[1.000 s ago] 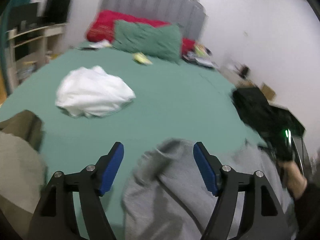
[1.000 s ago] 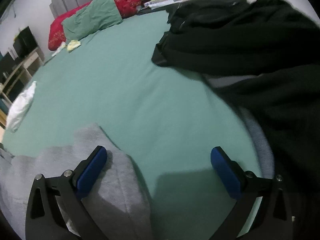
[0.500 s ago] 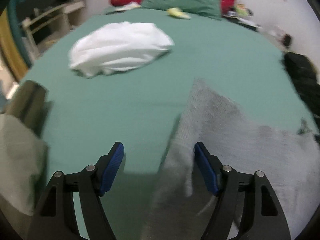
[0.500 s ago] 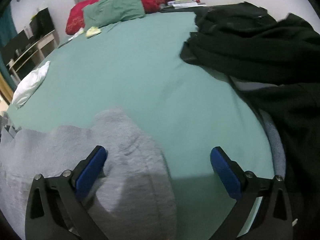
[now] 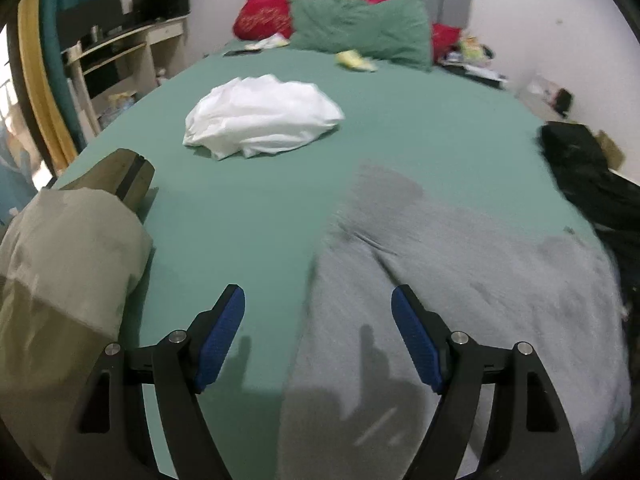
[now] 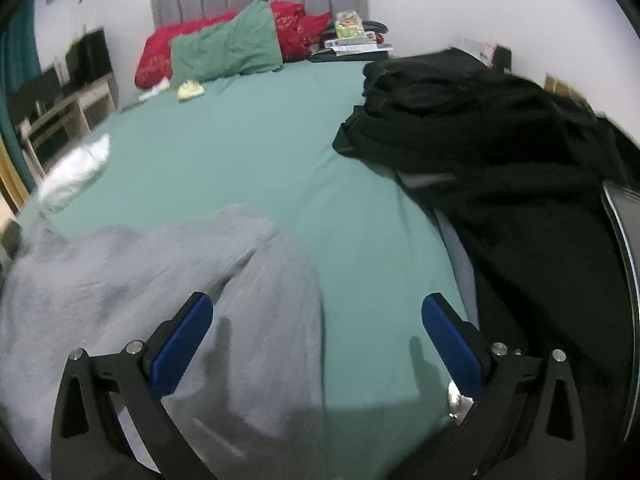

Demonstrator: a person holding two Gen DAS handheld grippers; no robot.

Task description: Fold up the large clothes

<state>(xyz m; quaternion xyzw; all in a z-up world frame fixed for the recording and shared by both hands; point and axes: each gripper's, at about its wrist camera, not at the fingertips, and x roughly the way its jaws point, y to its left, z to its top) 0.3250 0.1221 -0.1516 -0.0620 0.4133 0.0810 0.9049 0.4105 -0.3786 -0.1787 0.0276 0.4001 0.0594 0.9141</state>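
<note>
A large grey garment lies spread on the green bed sheet, filling the lower right of the left wrist view. My left gripper hovers over its left edge with its jaws opening and nothing pressed between the blue pads. In the right wrist view the same grey garment covers the lower left. My right gripper stands wide open above its right edge and the bare sheet, holding nothing.
A crumpled white garment lies mid-bed. A beige garment hangs at the near left. Black clothes pile along the right side. Green and red pillows sit at the headboard; shelves stand left of the bed.
Both views swung over the bed while the grey garment settled flat and spread wider under the grippers. The left gripper's jaws stand slightly wider; the right gripper stayed wide open.
</note>
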